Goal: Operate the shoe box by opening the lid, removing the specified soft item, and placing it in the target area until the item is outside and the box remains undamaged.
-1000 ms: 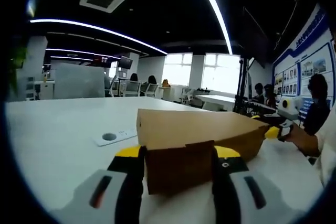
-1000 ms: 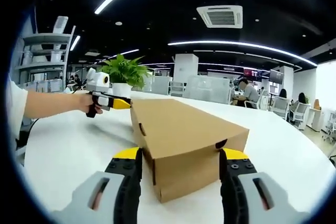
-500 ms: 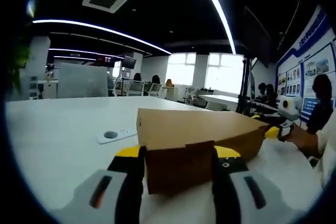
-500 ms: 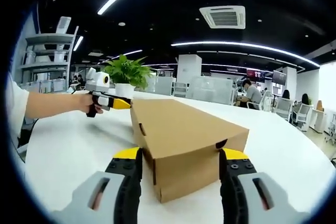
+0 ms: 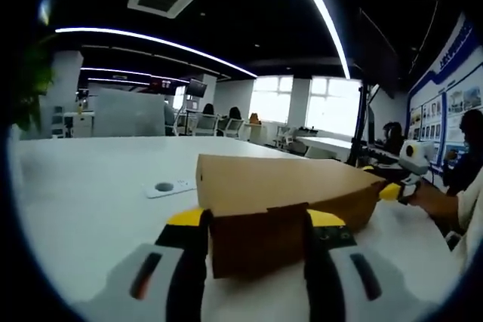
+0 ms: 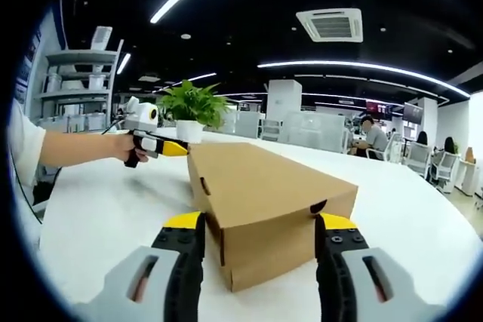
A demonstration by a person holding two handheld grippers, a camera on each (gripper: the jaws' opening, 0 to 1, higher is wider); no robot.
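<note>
We clamp the shoe box (image 6: 264, 205) ends between both grippers' fingers (image 6: 185, 250); its lid remains closed, nothing removed yet.

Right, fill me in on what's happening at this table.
A person holds a two-jaw gripper in each hand, one at either end of a closed brown cardboard shoe box on a white table. The left gripper has its yellow-tipped jaws on either side of one end flap; the right gripper straddles the opposite end. The lid is not yet lifted, so nothing has come out. A potted green plant stands beyond the box.
</note>
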